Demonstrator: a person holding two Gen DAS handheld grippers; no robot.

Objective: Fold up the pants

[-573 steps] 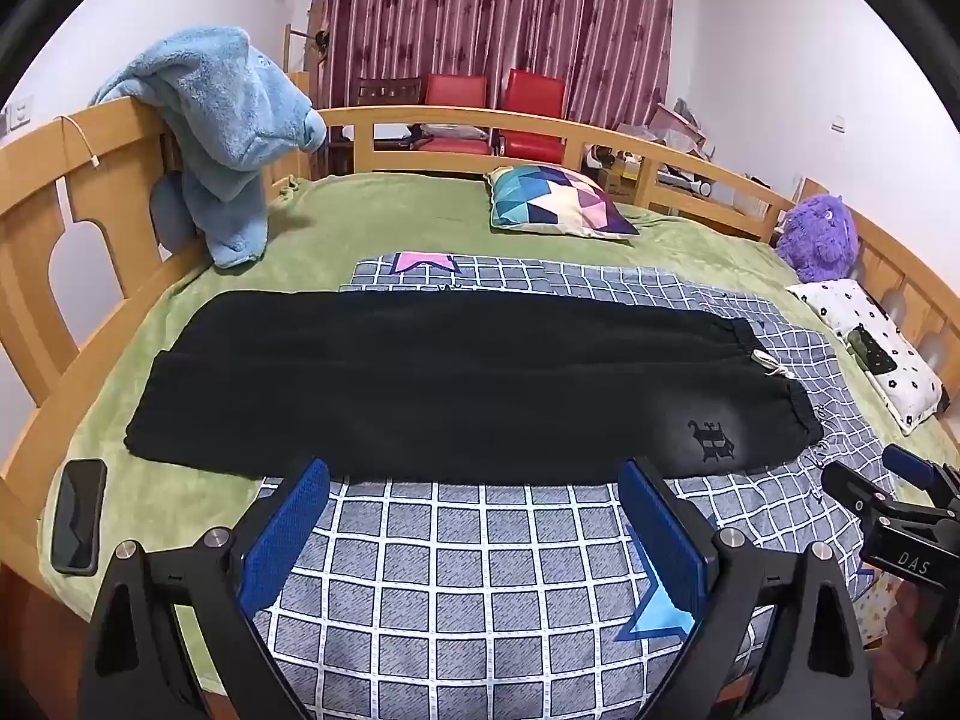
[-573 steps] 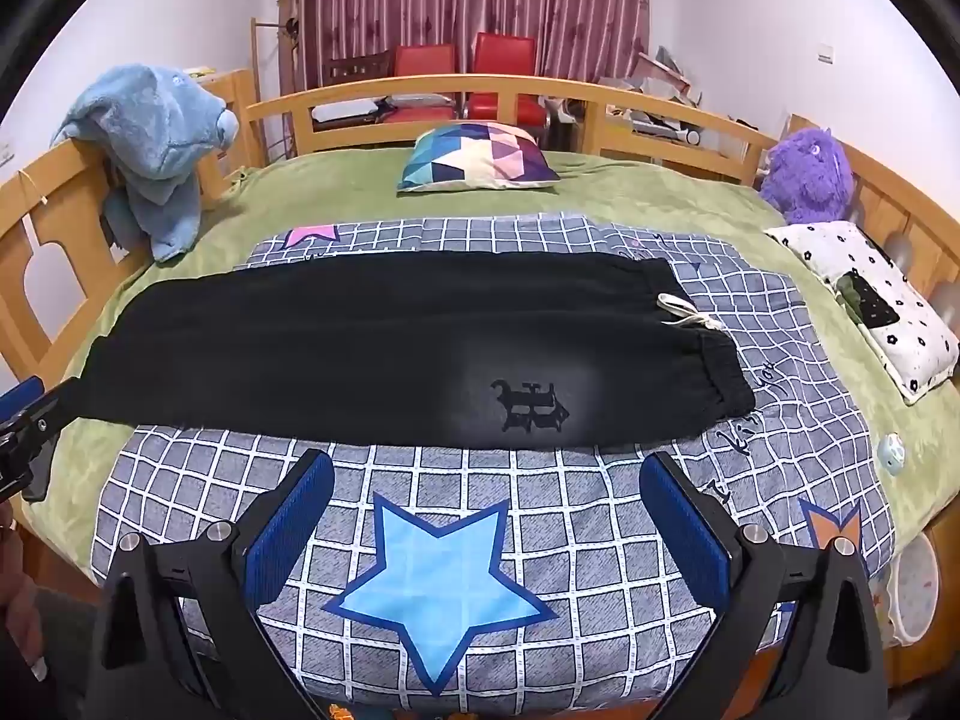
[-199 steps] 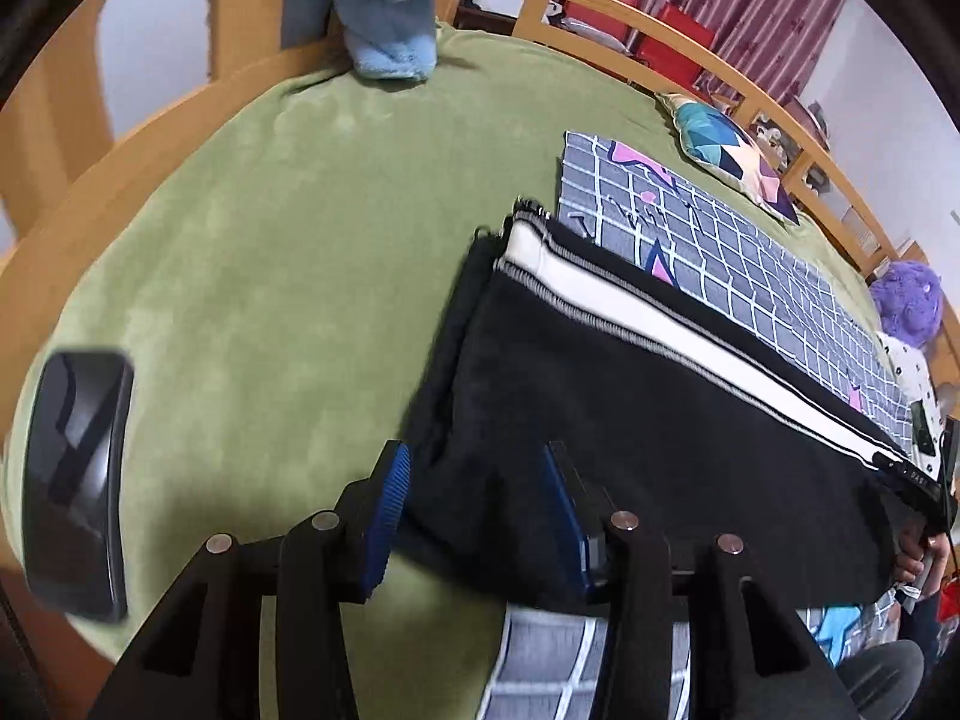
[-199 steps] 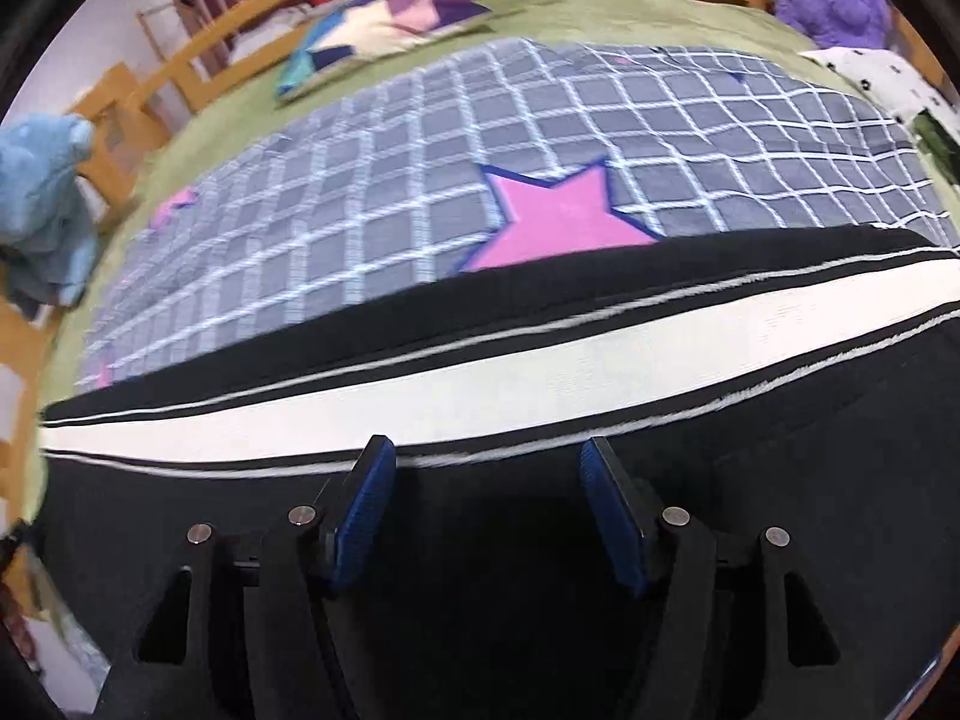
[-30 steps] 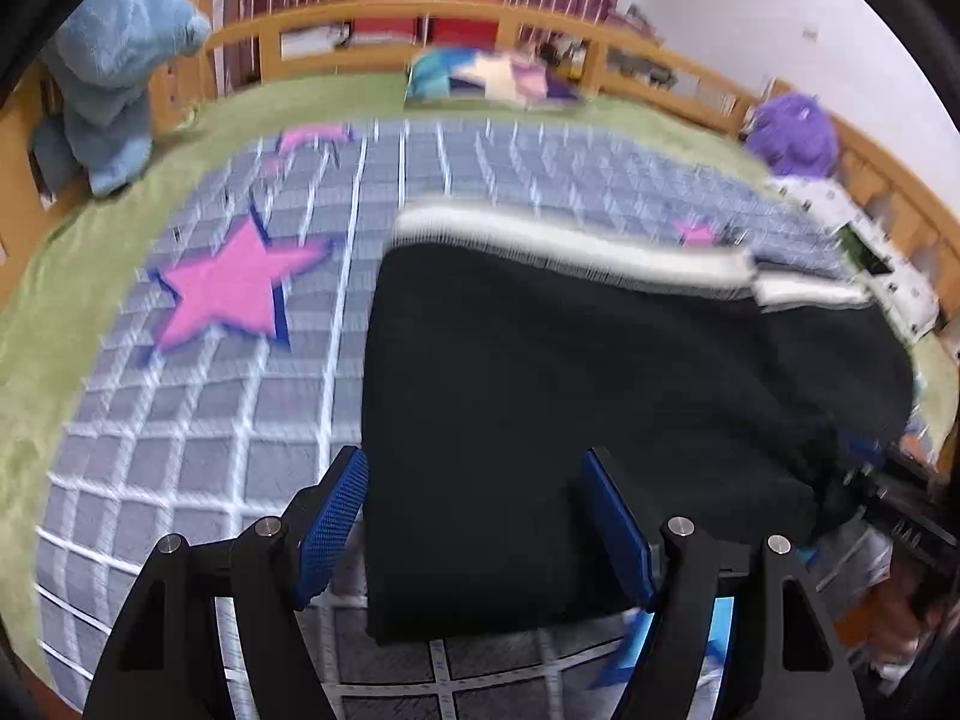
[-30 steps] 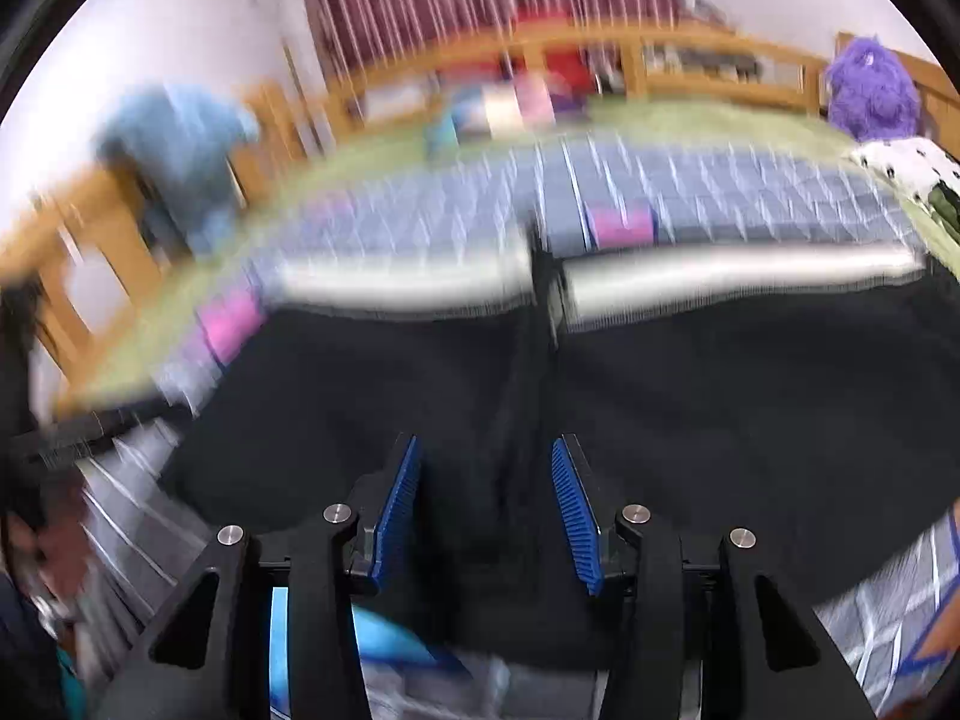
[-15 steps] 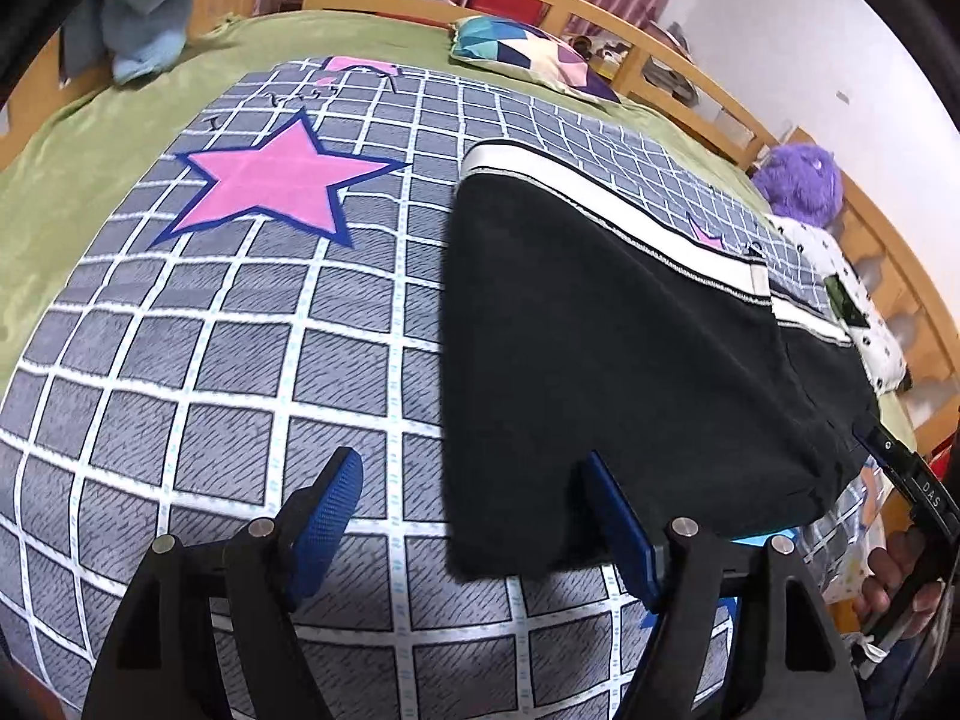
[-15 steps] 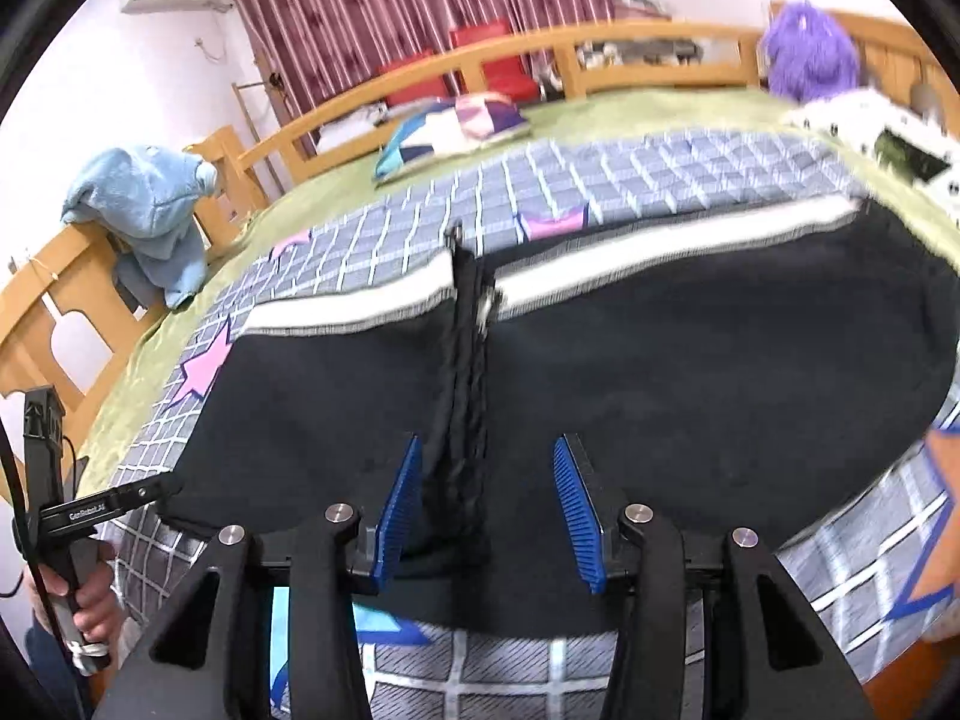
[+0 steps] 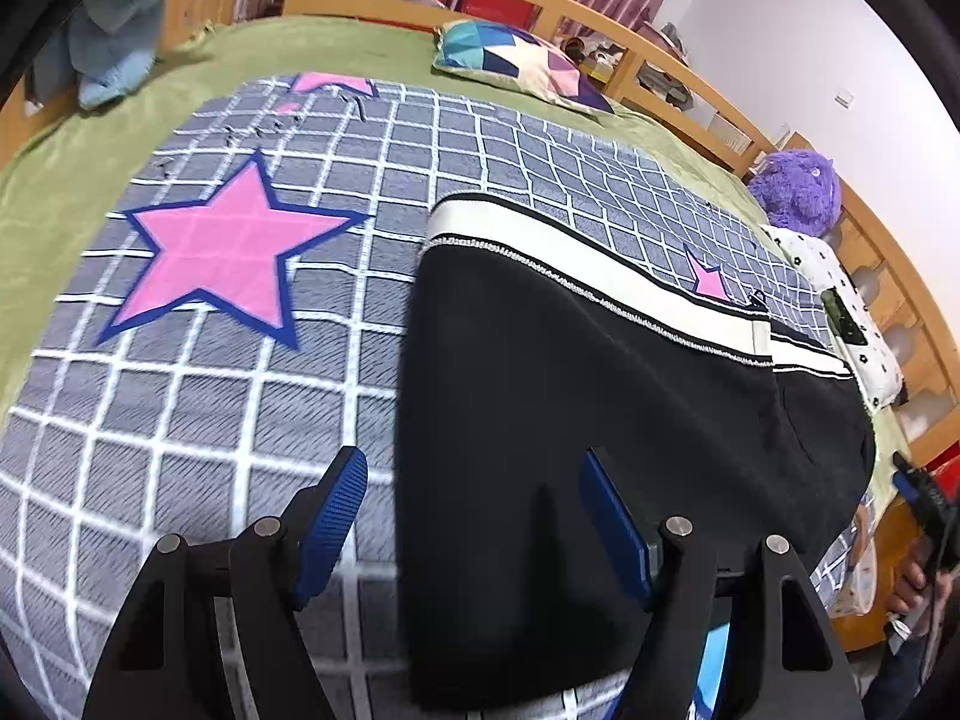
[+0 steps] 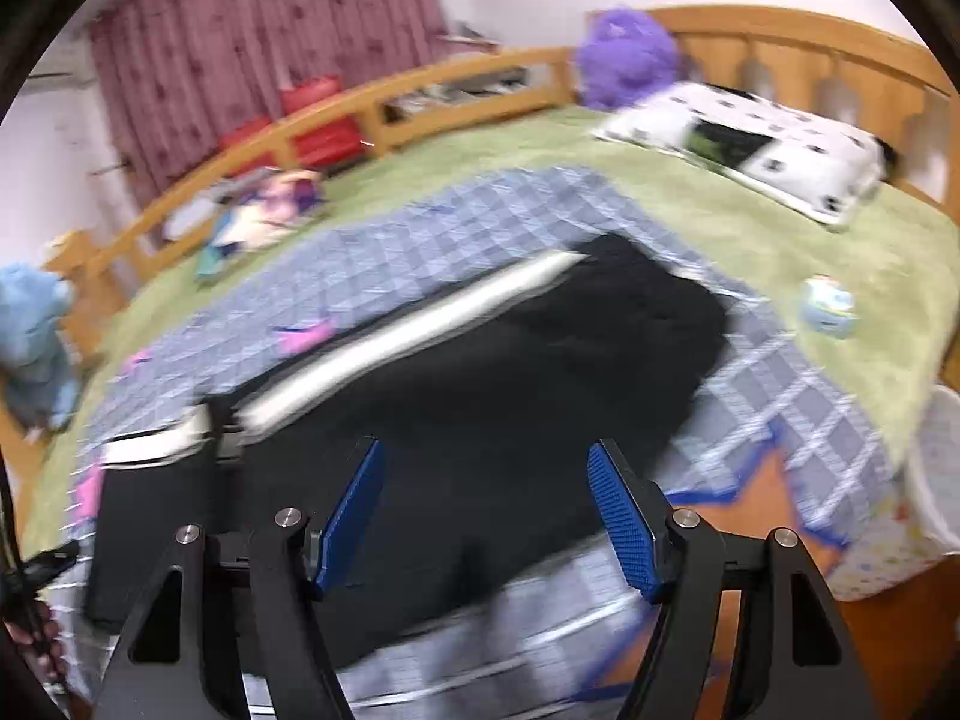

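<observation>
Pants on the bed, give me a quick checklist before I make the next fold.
1. Left tool open and empty: ok.
2. Right tool open and empty: ok.
3. Pants lying flat on the checkered blanket, already folded over: ok.
4. White side stripe edges lined up: cannot tell, right view is blurred.
5. Nothing lying on the pants: ok.

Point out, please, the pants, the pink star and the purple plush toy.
Pants [image 9: 600,420]: left wrist view, on the black top layer.
Pink star [image 9: 222,252]: left wrist view, on its centre.
Purple plush toy [image 9: 795,189]: left wrist view, on its body.
</observation>
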